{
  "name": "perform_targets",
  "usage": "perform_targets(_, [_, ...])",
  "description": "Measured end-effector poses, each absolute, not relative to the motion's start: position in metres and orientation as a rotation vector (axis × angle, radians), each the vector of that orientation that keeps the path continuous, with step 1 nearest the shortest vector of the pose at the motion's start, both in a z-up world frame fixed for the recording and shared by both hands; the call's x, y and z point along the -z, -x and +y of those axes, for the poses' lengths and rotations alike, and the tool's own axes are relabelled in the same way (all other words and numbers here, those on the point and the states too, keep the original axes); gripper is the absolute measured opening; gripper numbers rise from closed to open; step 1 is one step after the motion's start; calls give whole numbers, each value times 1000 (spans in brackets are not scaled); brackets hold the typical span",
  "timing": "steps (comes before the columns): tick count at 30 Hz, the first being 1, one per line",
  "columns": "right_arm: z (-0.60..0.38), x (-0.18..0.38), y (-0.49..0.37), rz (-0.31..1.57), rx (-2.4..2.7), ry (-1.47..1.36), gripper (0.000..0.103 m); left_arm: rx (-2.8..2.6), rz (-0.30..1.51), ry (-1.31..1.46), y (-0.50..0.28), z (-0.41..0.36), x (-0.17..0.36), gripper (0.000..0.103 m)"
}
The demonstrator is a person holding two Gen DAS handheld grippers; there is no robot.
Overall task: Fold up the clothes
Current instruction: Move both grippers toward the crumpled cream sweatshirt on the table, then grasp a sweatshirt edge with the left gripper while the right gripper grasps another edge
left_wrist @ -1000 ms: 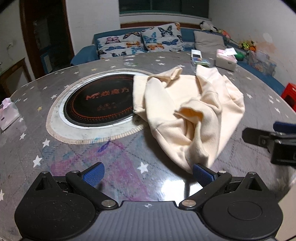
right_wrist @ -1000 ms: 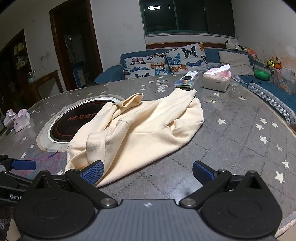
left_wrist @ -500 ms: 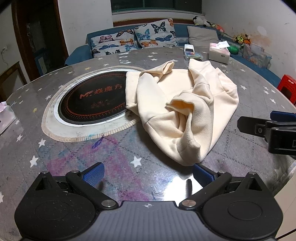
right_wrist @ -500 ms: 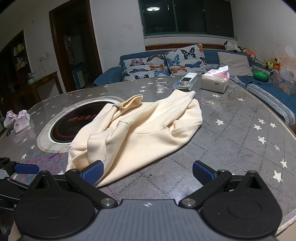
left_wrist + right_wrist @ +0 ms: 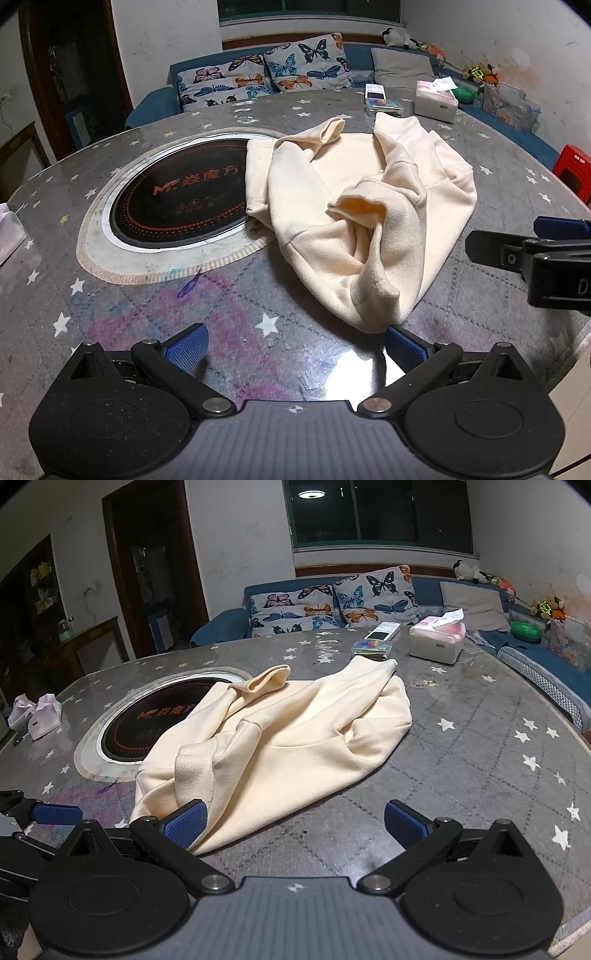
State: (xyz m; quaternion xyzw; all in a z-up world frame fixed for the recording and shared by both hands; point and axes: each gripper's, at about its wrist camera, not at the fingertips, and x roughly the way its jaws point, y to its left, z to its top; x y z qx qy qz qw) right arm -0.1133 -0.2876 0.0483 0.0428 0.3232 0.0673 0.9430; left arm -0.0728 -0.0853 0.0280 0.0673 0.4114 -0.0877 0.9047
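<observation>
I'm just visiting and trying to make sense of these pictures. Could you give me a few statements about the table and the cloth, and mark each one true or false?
1. The cream garment lies crumpled on the table. True.
2. The left gripper is clamped on the garment. False: its jaws are open and hold nothing.
3. Part of the garment overlaps the round black cooktop. True.
4. The tissue box sits on top of the garment. False: it stands apart, beyond it.
5. The right gripper is open. True.
</observation>
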Motion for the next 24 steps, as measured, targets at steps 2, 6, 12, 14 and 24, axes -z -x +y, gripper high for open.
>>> perform_targets(2, [-287,-49,111,660,-141,-80,103,182,848,-136,71,-84,-29,103])
perform_targets(6, [-286,-50,106,660,-148,-67,103,185,841,-132,67,-82,-33,103])
perform_targets(12, [-287,-55,95,655,-159,-48,102,201,800,-125,59,-76,-47,103])
perform_targets(14, [-289,-57,90,654,-165,-52,102,197,780,-125,54,-74,-52,103])
perform_targets(24, [-307,-69,53,650,-168,-86,91,189,715,-79,-13,-67,-66,90])
